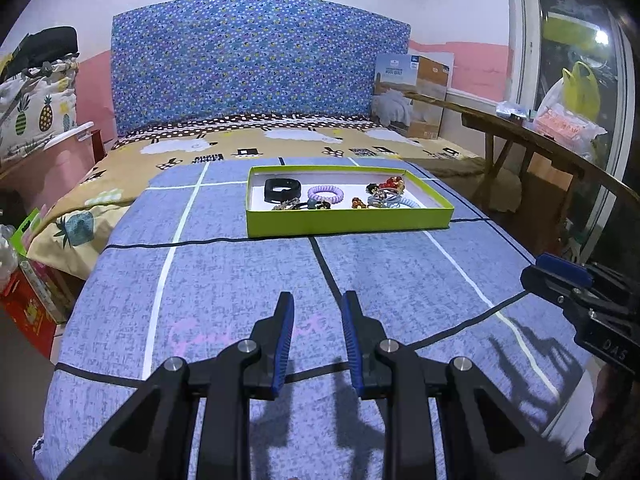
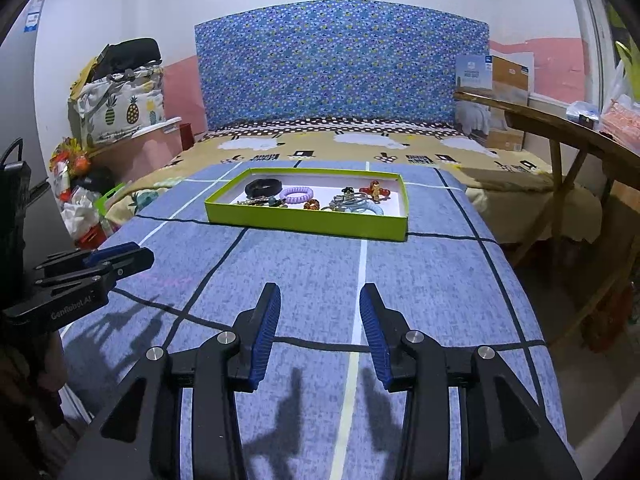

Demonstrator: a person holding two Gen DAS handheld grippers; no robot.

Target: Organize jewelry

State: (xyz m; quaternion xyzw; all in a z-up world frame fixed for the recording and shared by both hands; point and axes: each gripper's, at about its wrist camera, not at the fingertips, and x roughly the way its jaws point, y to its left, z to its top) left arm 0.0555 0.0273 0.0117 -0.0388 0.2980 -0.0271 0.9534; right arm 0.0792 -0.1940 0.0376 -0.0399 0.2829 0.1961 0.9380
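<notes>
"GenRobot.AI" on left hand-held gripper

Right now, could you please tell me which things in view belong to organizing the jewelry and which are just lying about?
For the job:
green tray
black band
purple coil tie
red beaded piece
light blue coil tie
left gripper, open
right gripper, open

Lying about:
quilt box
pineapple bag
wooden bench

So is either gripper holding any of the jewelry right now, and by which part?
Nothing is held. The left gripper and right gripper are both open and empty above the blue bedspread, short of the green tray.
</notes>
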